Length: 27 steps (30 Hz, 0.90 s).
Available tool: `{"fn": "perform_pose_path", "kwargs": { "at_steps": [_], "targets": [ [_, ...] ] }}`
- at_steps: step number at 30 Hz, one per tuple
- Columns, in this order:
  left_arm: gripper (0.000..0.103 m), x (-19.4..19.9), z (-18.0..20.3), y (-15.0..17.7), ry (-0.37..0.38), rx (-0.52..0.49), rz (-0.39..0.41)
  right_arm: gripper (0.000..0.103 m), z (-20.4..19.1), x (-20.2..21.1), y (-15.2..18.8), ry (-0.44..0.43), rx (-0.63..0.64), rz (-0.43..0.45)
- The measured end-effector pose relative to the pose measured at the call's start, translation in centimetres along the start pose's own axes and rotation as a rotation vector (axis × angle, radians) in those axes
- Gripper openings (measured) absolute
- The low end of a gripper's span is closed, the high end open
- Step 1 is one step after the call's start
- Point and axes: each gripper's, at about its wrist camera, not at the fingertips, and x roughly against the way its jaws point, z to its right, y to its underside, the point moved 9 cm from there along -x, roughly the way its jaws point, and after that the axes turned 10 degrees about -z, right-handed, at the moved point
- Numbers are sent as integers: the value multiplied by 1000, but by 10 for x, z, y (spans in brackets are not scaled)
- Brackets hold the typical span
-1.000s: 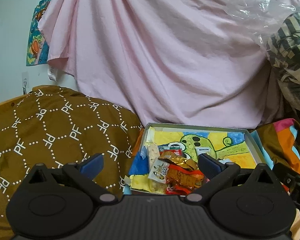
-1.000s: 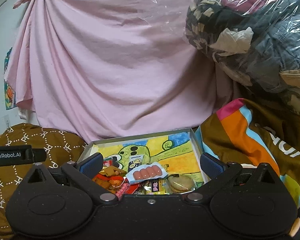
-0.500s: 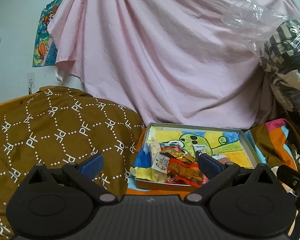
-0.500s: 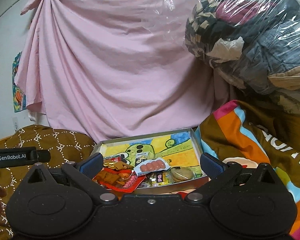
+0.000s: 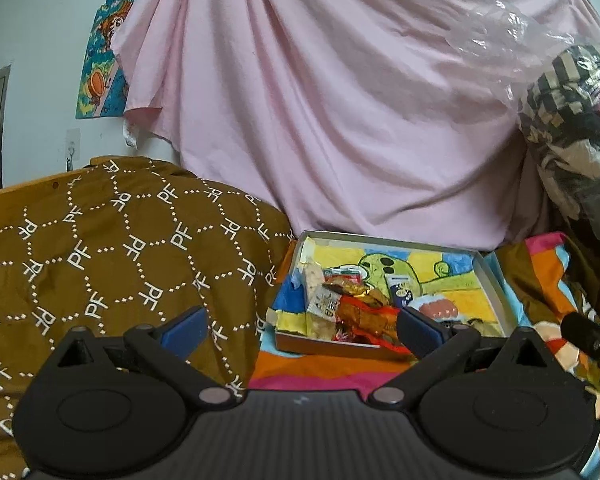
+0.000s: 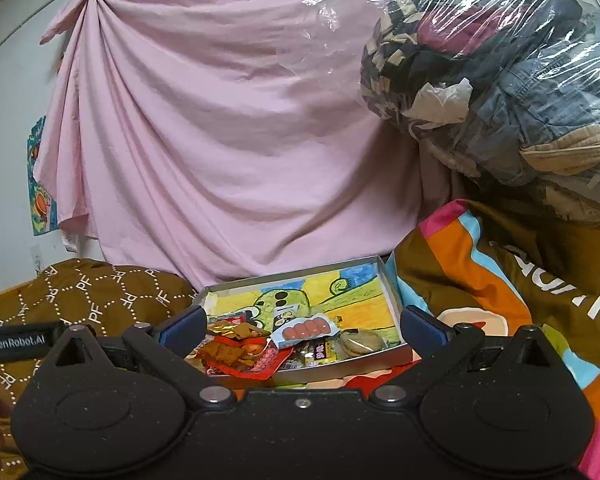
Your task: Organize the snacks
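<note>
A shallow grey tray (image 5: 490,280) with a yellow and green cartoon lining lies on the bed; it also shows in the right wrist view (image 6: 392,304). Several snack packets are piled at its near end: an orange-red wrapper (image 5: 364,316), a white packet (image 5: 324,304), a blue-edged sausage packet (image 6: 304,330) and a round biscuit (image 6: 360,342). My left gripper (image 5: 300,326) is open and empty, back from the tray's near left corner. My right gripper (image 6: 300,326) is open and empty, just short of the tray's near edge.
A brown patterned quilt (image 5: 100,248) rises left of the tray. A striped colourful blanket (image 6: 480,280) rises on its right. A plastic-wrapped bundle of clothes (image 6: 500,92) sits at upper right. A pink sheet (image 5: 340,120) hangs behind.
Both grippers have drawn back and up from the tray, so it looks smaller and farther. Both stay open and empty. The snacks have not moved.
</note>
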Motion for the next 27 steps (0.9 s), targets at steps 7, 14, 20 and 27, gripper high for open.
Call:
{"fn": "perform_pose_path", "kwargs": {
  "at_steps": [7,14,20,27],
  "targets": [
    [103,12,-1,10,-10,-18,-7,102,-2,14,8,-18,-15,-8],
    [103,24,-7,26,-4,-48,-27,102,-9,27,21,-52,-54,-47],
    [103,33,-16,37,7,-52,-39,102,-11,39,30,-35,-58,-54],
    [103,40,-26,52,5,-70,-28,102,-11,49,38,3,-43,-54]
  ]
}}
